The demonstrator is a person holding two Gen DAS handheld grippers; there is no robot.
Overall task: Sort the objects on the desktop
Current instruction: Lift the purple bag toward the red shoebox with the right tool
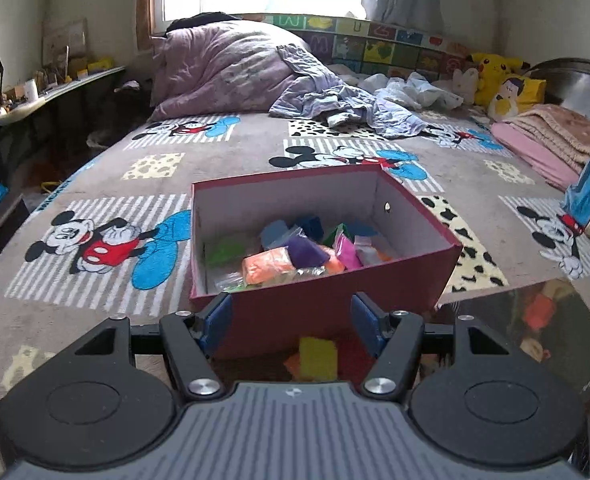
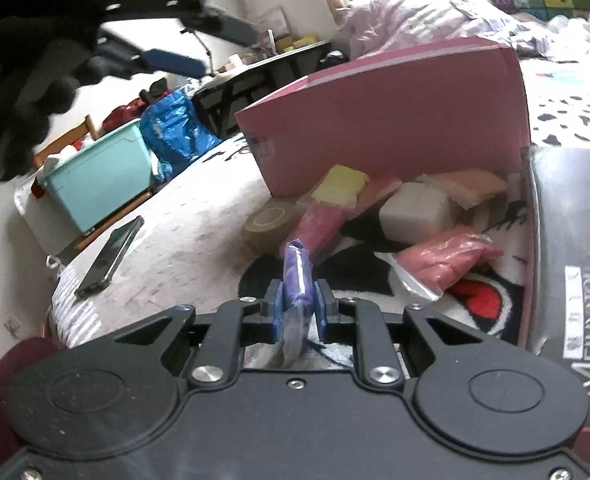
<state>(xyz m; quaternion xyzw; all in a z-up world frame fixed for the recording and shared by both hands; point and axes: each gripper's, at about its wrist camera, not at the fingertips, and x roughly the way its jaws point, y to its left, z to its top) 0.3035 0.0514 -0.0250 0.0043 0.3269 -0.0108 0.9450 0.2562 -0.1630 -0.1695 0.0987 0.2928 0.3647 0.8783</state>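
A red cardboard box [image 1: 327,304] stands on the Mickey Mouse blanket and holds several bagged coloured clay pieces, among them an orange one [image 1: 269,268] and a purple one [image 1: 305,250]. My left gripper [image 1: 291,314] is open and empty, just in front of the box's near wall. A yellow piece [image 1: 318,358] lies below it. My right gripper [image 2: 298,300] is shut on a purple bagged piece [image 2: 295,276]. Ahead of it lie a yellow piece [image 2: 343,184], a pink bag [image 2: 443,256], a white block [image 2: 415,210] and a tape roll [image 2: 269,220] beside the box's pink wall [image 2: 395,116].
A phone [image 2: 111,258] lies on the blanket at the left. A black box lid [image 2: 571,260] stands at the right. A teal bin [image 2: 99,176] and blue bag [image 2: 175,128] sit beyond the bed edge. Bedding [image 1: 235,68] and plush toys [image 1: 495,80] lie at the far side.
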